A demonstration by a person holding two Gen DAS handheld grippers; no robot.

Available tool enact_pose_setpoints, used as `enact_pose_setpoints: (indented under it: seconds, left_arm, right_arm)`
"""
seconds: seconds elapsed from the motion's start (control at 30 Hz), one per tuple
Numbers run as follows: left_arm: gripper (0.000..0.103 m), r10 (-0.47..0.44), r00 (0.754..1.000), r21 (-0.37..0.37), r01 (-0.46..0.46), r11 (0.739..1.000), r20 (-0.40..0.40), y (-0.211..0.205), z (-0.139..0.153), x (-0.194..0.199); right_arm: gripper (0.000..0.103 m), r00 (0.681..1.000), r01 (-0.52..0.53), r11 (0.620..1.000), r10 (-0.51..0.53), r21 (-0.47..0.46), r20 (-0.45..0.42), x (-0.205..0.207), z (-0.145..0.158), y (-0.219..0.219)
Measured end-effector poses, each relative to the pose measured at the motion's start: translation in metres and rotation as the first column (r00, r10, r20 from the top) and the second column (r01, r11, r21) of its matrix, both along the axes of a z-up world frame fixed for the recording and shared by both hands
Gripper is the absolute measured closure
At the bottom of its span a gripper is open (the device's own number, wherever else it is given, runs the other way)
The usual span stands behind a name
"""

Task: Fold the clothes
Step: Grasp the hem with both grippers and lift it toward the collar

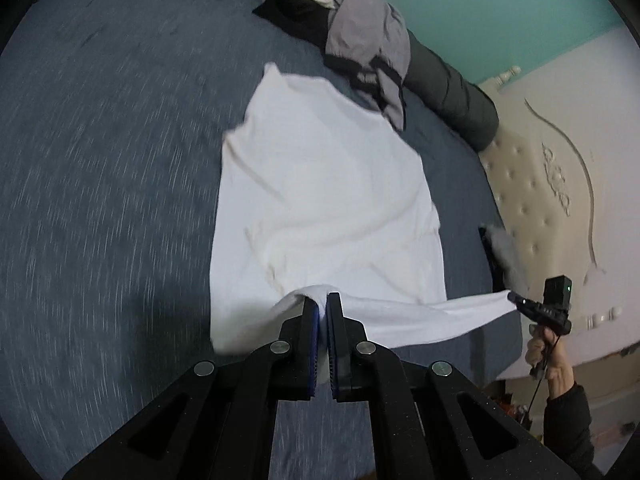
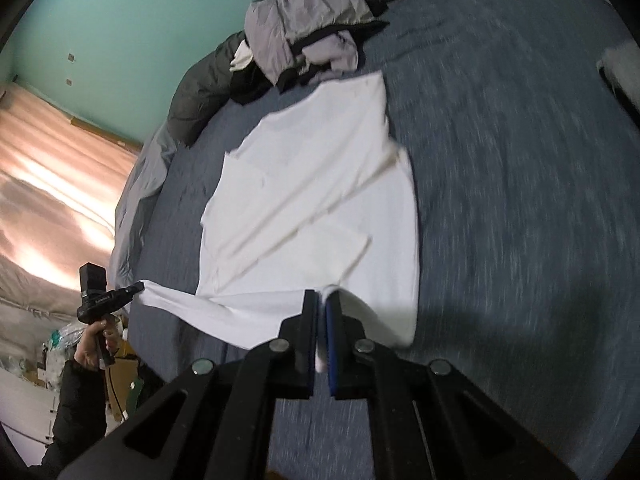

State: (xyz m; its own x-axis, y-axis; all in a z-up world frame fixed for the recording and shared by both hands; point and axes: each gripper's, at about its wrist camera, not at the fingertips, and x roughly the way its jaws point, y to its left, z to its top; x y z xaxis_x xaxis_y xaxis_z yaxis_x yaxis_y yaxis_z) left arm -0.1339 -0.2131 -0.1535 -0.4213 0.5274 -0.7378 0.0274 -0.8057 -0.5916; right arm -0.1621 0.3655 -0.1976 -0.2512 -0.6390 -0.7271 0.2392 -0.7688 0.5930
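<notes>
Shirt [image 1: 320,184], white, lies spread across the blue bed [image 1: 100,160], its near hem lifted between our two grippers. Our left gripper [image 1: 322,300] is clamped on the hem at 6 o'clock in its own view; our right gripper [image 2: 322,298] pinches the same edge further along and shows from the left camera out at 4 o'clock, cloth stretched taut between them. Far half of the shirt rests flat, reaching toward 12 o'clock, where a grey heap [image 1: 368,40] of other clothes waits against a dark bolster [image 1: 452,92]. We judge the job well short of done: the shirt shows creases but no finished, compact fold, and the heap remains unfolded. Blur suggests the cloth is moving.
</notes>
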Motion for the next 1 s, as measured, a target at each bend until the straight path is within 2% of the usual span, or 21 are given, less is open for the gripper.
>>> enact_pose_setpoints:
  seconds: [0.33,0.63,0.73,1.0]
  left_arm:
    - [0.100,0.038,0.999,-0.030,-0.038,0.999,0.012,-0.012,-0.006,-0.119]
    - [0.100,0.063,0.998,-0.049,-0.062,0.997,0.019,-0.025,-0.019,-0.223]
    - [0.100,0.059,0.998,-0.086,-0.058,0.995,0.010,-0.029,-0.027,-0.247]
    - [0.100,0.064,0.998,-0.095,-0.063,0.994,0.000,-0.034,-0.042,-0.306]
  right_arm:
    - [0.100,0.999,0.017,0.999,-0.016,0.041,-0.034,-0.111,0.006,-0.026]
    - [0.100,0.996,0.065,0.998,-0.063,0.018,-0.063,-0.209,-0.002,-0.045]
    - [0.100,0.994,0.081,0.996,-0.077,0.041,-0.079,-0.234,-0.003,-0.048]
    - [0.100,0.988,0.079,0.992,-0.065,0.099,-0.137,-0.295,-0.016,-0.071]
